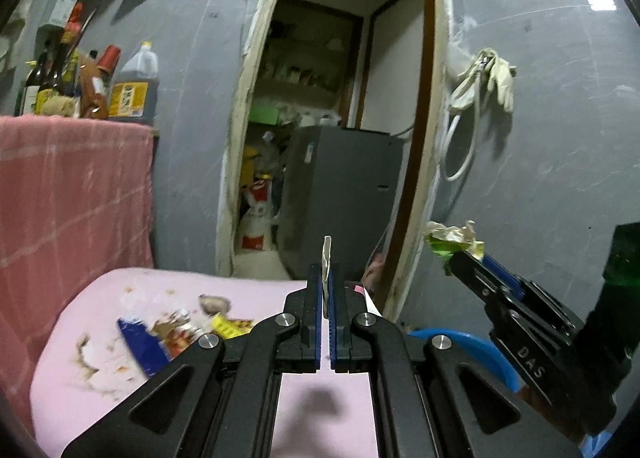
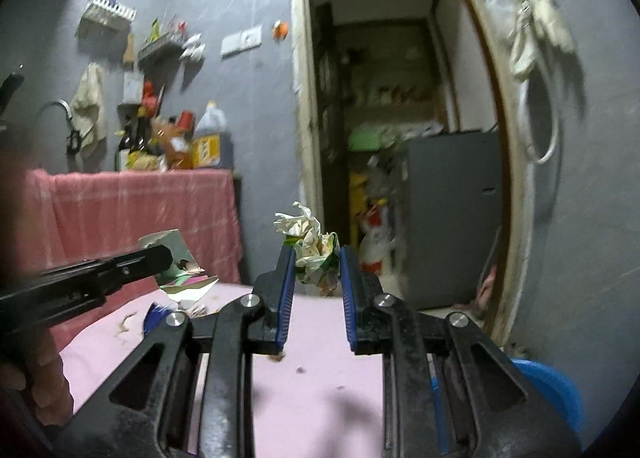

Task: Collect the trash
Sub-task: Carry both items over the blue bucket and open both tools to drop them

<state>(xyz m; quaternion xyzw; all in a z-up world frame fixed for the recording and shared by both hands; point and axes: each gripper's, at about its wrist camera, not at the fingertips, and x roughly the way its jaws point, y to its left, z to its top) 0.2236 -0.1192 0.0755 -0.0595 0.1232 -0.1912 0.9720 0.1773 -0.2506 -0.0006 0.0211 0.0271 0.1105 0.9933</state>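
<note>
My left gripper (image 1: 328, 278) is shut on a flat piece of wrapper (image 1: 327, 258), seen edge-on, held above the pink table (image 1: 80, 370); the same wrapper (image 2: 176, 254) shows from the side in the right wrist view. My right gripper (image 2: 318, 258) is shut on a crumpled white and green wrapper (image 2: 314, 254), held in the air; it also shows in the left wrist view (image 1: 454, 238). More litter (image 1: 180, 330) lies on the pink table at the left: a blue packet, torn wrappers and crumbs.
A blue bin (image 1: 472, 350) sits low at the right, beside the table (image 2: 556, 390). A pink-draped counter (image 1: 72, 186) with bottles (image 1: 132, 86) stands at the left. A doorway ahead shows a grey fridge (image 1: 344, 202).
</note>
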